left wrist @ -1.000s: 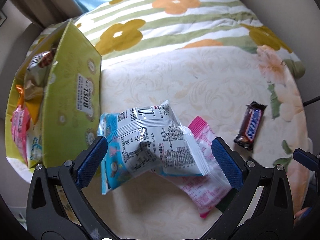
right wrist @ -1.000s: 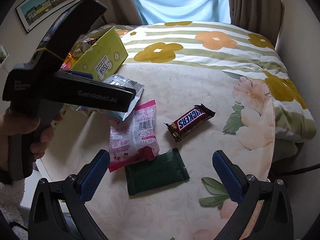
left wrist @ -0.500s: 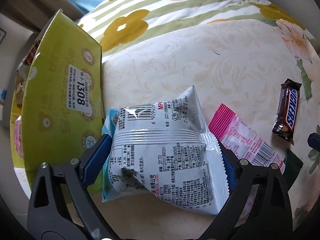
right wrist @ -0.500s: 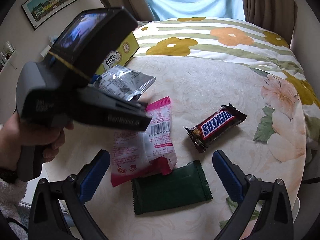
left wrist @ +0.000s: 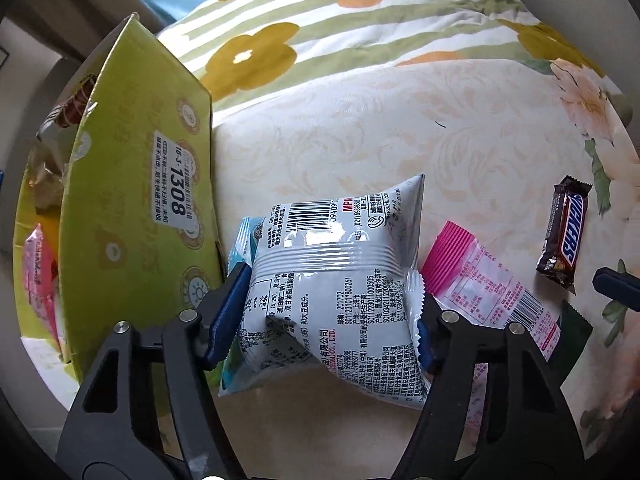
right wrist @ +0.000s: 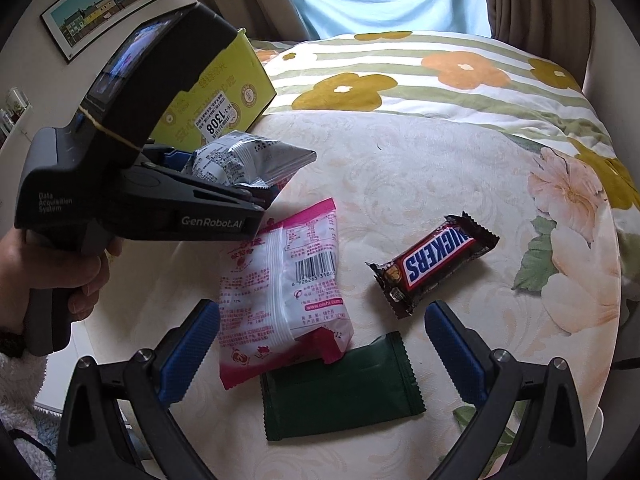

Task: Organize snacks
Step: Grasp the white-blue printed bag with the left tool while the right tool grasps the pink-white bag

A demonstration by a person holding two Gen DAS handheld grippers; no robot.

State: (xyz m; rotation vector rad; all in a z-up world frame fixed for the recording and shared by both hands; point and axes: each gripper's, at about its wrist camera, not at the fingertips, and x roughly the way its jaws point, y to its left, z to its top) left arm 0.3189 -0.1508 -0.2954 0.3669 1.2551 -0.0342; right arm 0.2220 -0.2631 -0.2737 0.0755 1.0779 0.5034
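My left gripper (left wrist: 324, 316) is shut on a silver snack bag (left wrist: 336, 280), squeezing its sides; the bag also shows in the right wrist view (right wrist: 248, 160). A light blue packet (left wrist: 240, 248) lies under it. The green cardboard box (left wrist: 136, 208) with several snacks inside stands just left of it. A pink and white packet (right wrist: 284, 284), a dark green packet (right wrist: 340, 392) and a Snickers bar (right wrist: 434, 260) lie on the table. My right gripper (right wrist: 320, 352) is open and empty, hovering above the pink and green packets.
The round table (right wrist: 420, 168) has a cream patterned cloth. A floral striped cushion (right wrist: 400, 76) lies behind it, by the curtains. The left gripper's body and the hand holding it (right wrist: 132, 184) fill the left of the right wrist view.
My left gripper closed on the silver bag and holds it. My right gripper moved lower and closer to the pink and green packets.
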